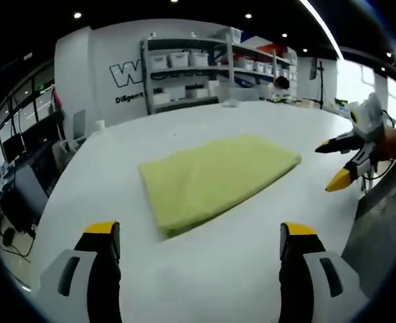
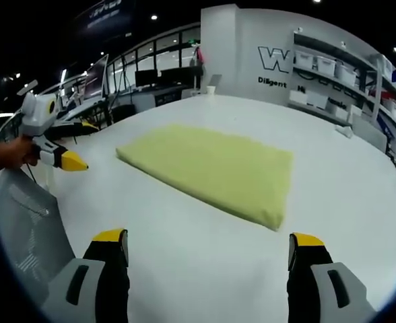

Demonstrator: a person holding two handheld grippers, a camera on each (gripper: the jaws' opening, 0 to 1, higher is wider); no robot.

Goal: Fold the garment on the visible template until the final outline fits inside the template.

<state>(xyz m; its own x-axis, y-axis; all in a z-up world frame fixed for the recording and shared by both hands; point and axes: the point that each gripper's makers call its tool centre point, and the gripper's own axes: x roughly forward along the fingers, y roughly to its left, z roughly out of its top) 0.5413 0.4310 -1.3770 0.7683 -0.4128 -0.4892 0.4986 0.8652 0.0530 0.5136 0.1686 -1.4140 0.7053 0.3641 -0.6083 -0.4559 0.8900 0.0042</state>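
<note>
Both our grippers, left gripper and right gripper, hang spread and empty; garment looks folded into a neat rectangle on the table, so we're probably done, template outline not visible

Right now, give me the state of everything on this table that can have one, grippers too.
Yellow garment: folded into a flat rectangle, lying on the white table, nothing holding it.
Left gripper: open, empty, clear of the garment.
Right gripper: open, empty, clear of the garment.
Template: can't make out any outline on the table.
</note>
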